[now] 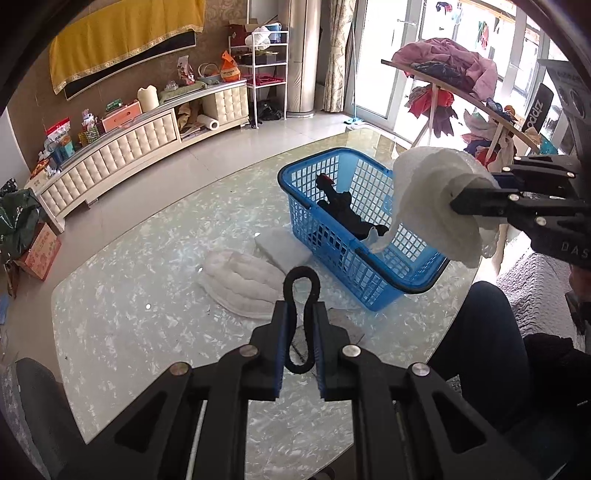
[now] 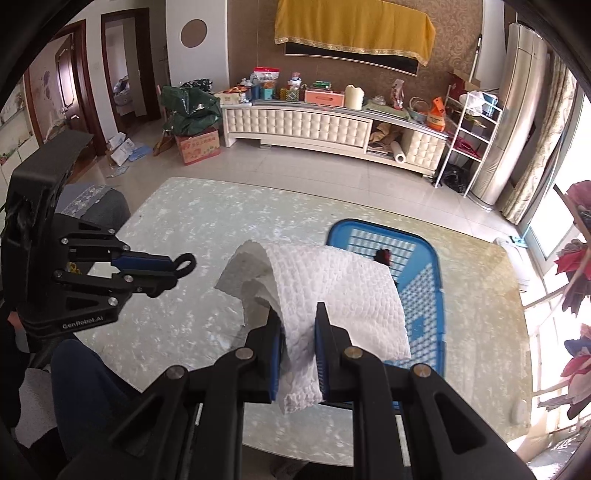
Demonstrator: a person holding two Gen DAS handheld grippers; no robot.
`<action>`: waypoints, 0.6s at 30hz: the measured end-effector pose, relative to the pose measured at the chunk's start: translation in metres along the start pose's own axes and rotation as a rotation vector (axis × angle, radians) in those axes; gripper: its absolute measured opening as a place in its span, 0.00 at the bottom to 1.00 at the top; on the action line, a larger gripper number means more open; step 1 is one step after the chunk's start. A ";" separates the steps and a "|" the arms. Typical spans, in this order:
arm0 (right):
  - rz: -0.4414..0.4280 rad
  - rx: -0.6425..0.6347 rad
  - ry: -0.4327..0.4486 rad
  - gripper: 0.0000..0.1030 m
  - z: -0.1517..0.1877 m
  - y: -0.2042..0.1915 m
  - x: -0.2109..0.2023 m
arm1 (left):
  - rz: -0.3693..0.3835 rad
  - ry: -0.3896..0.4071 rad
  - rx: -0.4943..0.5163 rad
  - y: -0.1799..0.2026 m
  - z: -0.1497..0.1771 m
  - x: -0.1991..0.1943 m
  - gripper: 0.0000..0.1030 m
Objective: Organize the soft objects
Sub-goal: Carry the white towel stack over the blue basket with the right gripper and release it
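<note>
Your left gripper [image 1: 299, 314] pinches a black elastic loop [image 1: 300, 295] | your right gripper [image 1: 476, 201], at right, clamps a white paper towel [image 1: 432, 195] over the blue basket [image 1: 332, 214] | white padded cloth [image 1: 240, 284] near-left of basket

Basket [image 1: 369, 236] on table [image 1: 147, 280], pad [image 1: 240, 288] just beside it.

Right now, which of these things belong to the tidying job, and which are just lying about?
Job:
blue basket
paper towel, right gripper
black hair tie, left gripper
white padded cloth

Lying about:
yellow drape
TV cabinet
cardboard box
</note>
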State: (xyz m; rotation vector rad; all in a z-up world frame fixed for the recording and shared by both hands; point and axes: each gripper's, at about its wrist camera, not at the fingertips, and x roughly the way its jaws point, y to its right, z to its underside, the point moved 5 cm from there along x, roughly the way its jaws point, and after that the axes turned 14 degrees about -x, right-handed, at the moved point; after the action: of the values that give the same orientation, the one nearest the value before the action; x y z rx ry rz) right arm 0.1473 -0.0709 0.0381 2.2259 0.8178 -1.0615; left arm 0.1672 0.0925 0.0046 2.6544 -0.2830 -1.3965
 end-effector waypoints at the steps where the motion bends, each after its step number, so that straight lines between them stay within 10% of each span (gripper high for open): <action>1: 0.011 0.000 -0.006 0.14 0.003 0.001 -0.002 | 0.003 -0.003 0.002 0.001 0.000 0.002 0.11; 18: 0.042 -0.052 -0.179 0.14 0.041 0.034 0.038 | 0.022 -0.044 -0.020 0.001 0.000 0.025 0.11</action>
State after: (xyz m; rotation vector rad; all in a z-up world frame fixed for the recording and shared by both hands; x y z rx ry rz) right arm 0.1707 -0.1110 -0.0081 2.0611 0.7098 -1.1856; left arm 0.1808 0.0856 -0.0149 2.5997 -0.2997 -1.4448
